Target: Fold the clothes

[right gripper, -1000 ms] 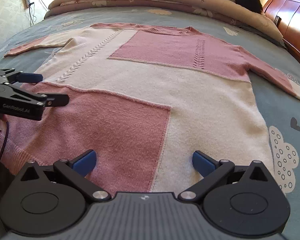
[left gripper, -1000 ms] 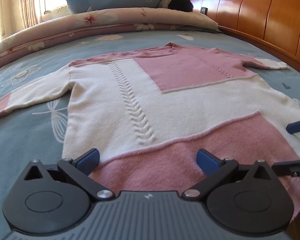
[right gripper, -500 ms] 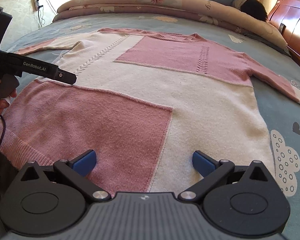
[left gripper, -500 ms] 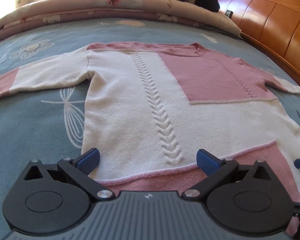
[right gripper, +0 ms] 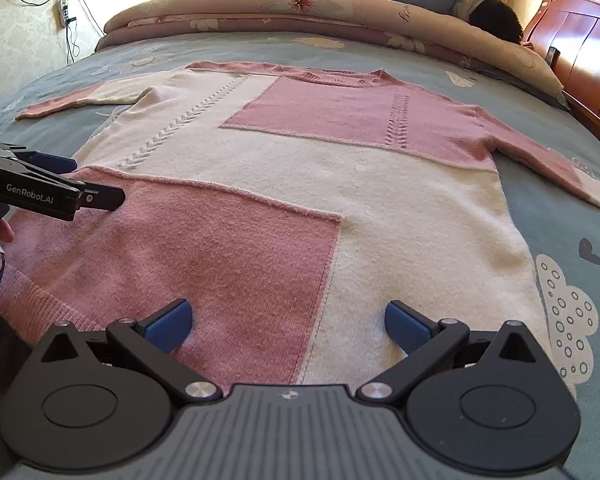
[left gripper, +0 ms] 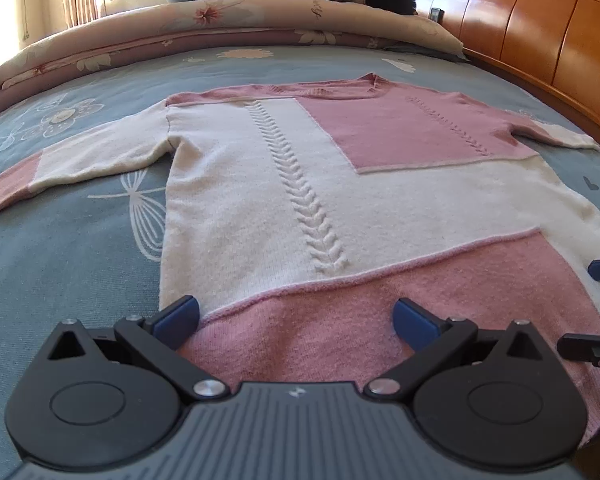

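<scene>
Pink & cream sweater [left gripper: 340, 200] lies flat, front up, sleeves spread, on the bed [left gripper: 60, 264]; nothing folded yet. Left hand-held gripper [left gripper: 296, 316] and right hand-held gripper [right gripper: 288, 320] both hover over the hem w/ jaws apart, holding nothing. I'd say: pinch both hem corners evenly, both layers, lift together so the fold stays square. No containers in sight.

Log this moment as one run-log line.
sweater flat on bed, unfolded | left gripper open over hem | right gripper open over hem
</scene>
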The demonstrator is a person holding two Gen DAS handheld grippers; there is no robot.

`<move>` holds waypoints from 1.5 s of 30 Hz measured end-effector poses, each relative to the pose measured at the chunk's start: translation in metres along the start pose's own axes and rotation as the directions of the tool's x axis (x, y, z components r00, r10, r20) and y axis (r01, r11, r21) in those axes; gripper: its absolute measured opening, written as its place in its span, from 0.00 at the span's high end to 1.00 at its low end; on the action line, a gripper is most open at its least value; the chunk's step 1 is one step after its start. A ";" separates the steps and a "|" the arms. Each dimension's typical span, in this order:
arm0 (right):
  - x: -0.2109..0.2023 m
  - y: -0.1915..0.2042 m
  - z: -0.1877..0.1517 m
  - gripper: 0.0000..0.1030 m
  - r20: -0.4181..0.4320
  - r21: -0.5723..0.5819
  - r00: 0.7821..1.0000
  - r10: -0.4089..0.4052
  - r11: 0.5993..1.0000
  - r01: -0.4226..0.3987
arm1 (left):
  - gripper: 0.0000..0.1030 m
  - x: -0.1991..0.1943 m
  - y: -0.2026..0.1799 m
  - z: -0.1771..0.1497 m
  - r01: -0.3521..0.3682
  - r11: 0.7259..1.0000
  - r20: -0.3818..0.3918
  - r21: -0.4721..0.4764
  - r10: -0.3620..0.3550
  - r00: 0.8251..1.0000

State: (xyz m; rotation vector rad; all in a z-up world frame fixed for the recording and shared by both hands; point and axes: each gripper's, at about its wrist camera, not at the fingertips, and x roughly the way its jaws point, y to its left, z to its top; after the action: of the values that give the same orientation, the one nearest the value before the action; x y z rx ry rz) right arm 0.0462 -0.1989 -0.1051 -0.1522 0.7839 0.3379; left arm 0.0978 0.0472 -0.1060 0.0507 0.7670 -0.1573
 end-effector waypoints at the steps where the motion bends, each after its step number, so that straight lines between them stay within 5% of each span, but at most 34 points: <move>1: 0.000 0.000 -0.001 0.00 0.004 0.000 1.000 -0.001 1.000 0.001 | 0.01 0.000 0.000 0.000 -0.003 1.000 -0.001 0.001 0.003 1.000; 14: -0.003 -0.001 -0.004 0.00 0.019 -0.005 1.000 0.000 1.000 0.000 | 0.01 0.022 0.008 0.050 0.009 0.999 -0.003 -0.050 -0.009 1.000; 18: -0.003 -0.001 -0.005 0.00 0.022 -0.004 1.000 -0.001 1.000 0.001 | 0.01 0.035 0.011 0.041 -0.007 0.995 -0.035 -0.101 0.004 0.999; 26: -0.004 -0.002 -0.006 0.00 0.034 -0.006 0.999 0.004 1.000 -0.003 | 0.01 0.012 0.008 0.006 0.000 1.000 0.046 0.010 0.000 0.999; 45: -0.004 0.002 -0.004 0.00 0.034 -0.006 0.999 -0.012 1.000 0.012 | 0.02 0.009 0.002 0.018 -0.043 0.999 -0.017 0.013 0.043 0.999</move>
State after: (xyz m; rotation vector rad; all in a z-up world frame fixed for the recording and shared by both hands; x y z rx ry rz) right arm 0.0400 -0.1990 -0.1056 -0.1564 0.7486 0.3306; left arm 0.1167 0.0460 -0.0993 0.0808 0.7814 -0.1207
